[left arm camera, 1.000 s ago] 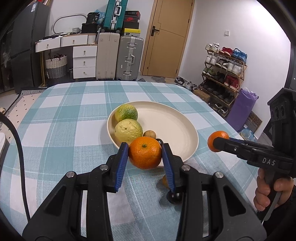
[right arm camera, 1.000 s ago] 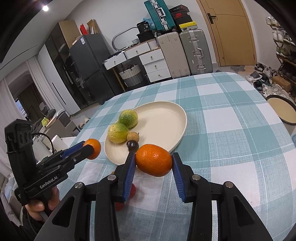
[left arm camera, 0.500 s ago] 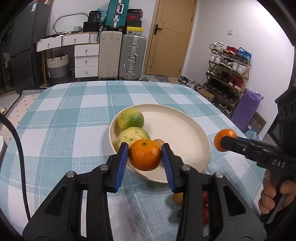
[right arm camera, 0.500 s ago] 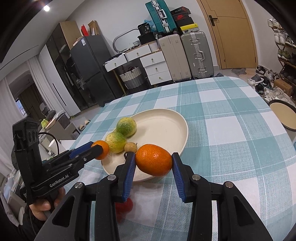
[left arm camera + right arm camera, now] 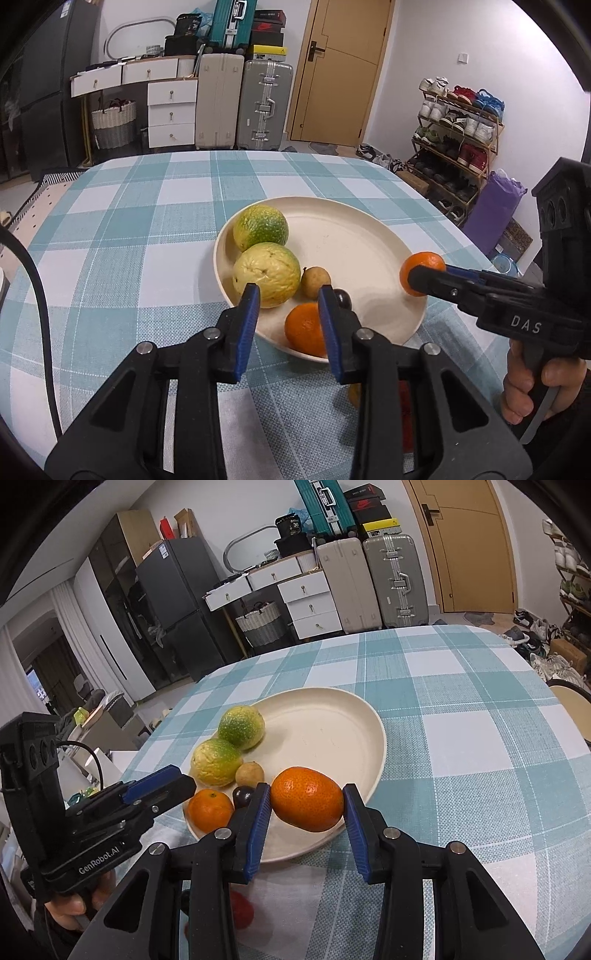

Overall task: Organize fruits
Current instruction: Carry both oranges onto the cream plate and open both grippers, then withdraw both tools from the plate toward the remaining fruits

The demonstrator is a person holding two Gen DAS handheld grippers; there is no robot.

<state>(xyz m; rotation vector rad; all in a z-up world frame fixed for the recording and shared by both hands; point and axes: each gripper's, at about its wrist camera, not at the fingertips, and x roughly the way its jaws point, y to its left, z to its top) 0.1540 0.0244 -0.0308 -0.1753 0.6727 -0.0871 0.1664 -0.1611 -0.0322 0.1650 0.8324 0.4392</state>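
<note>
The first orange (image 5: pixel 304 328) lies on the cream plate (image 5: pixel 351 243), at its near rim. A second ago it was clamped in the left gripper (image 5: pixel 286 295); now it is free, and the jaws above it are closing with nothing between them. The second orange (image 5: pixel 306 801) is gripped between the pads of the right gripper (image 5: pixel 304 792), as before, but now hangs over the plate's near right rim rather than short of it. Both grippers have come forward over the plate.

Count: two oranges, two green-yellow fruits (image 5: pixel 260 227) (image 5: pixel 266 273), one small tan fruit (image 5: pixel 314 282) and one small dark fruit (image 5: pixel 243 796). Five of these are on the plate, all in its left and near part. A red item (image 5: pixel 242 910) lies on the checked tablecloth (image 5: pixel 147 240) under the grippers, too hidden to identify.

The plate's far right half is bare. Open cloth lies to the left and beyond the plate; the table edge curves close past its right side.
</note>
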